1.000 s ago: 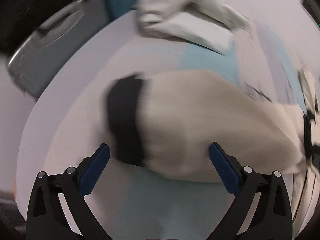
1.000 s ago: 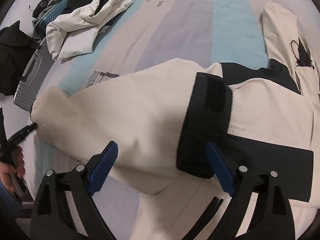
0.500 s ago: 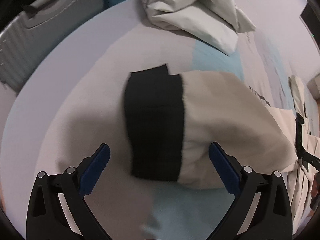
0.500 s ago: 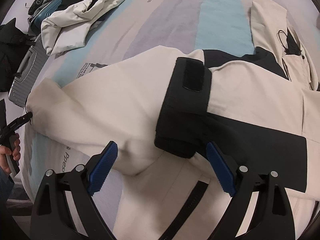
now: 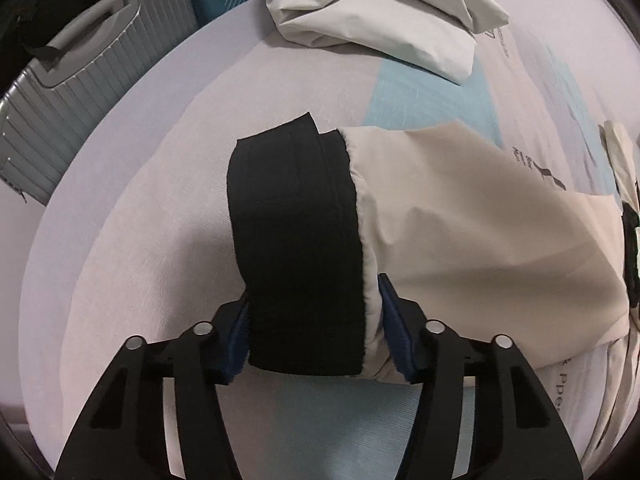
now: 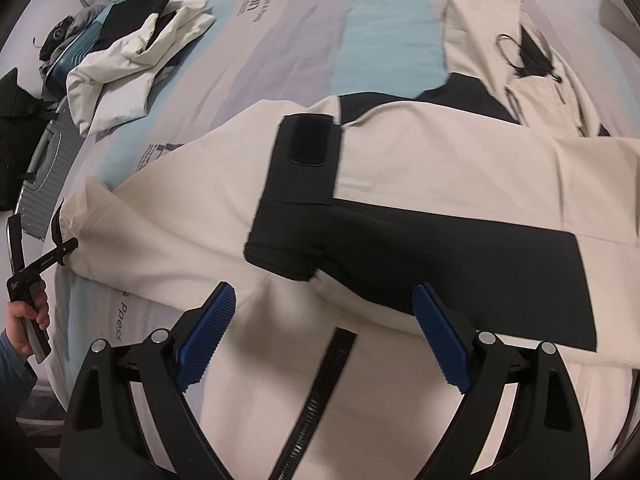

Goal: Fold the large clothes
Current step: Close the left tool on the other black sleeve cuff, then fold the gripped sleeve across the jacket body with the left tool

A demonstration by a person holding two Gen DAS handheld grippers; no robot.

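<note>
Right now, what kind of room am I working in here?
Probably a bedroom. The cream jacket lies spread on a bare mattress with printed lettering and pale blue stripes, a ribbed grey suitcase stands beside it, and more crumpled clothes sit at its far end.

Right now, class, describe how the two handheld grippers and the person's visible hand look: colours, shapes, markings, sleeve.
Both the left gripper and right gripper have black angular linkage arms with silver pivot pins and ribbed blue finger pads. The person's hand is bare, with a blue sleeve cuff.
</note>
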